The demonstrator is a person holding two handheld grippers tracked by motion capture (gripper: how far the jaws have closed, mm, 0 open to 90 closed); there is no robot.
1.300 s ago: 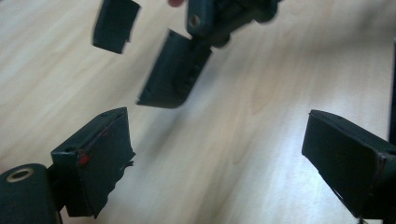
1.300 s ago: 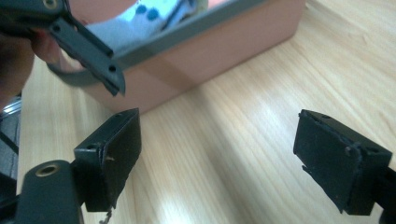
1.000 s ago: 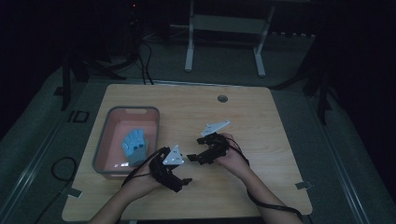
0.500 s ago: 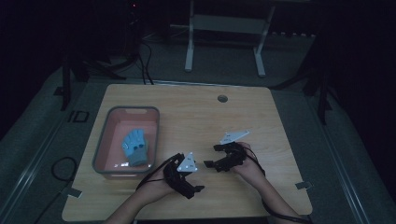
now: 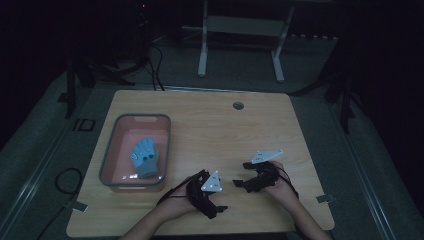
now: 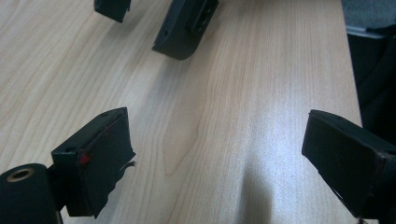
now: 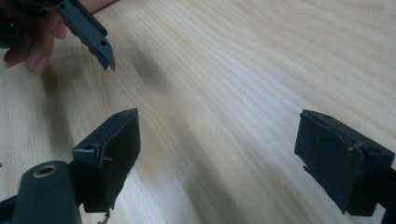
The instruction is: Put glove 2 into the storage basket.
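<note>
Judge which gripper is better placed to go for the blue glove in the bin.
Left, probably. The left gripper sits beside the pink bin that holds the blue glove, jaws open and empty. The right gripper, also open, lies farther across the table.

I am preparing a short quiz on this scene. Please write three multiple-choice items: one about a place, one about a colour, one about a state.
1. Where does the blue glove lie?
A. in the pink bin
B. on the bare table
C. between the jaws of a gripper

2. What colour is the table top?
A. white
B. light wood
C. green

3. How do the jaws of the left gripper and the right gripper stand?
A. both open, nothing between
B. both shut
C. each holds a glove

Answers: 1 A, the glove rests inside the bin walls. 2 B, the wood grain shows. 3 A, only tabletop shows between each pair of jaws.
</note>
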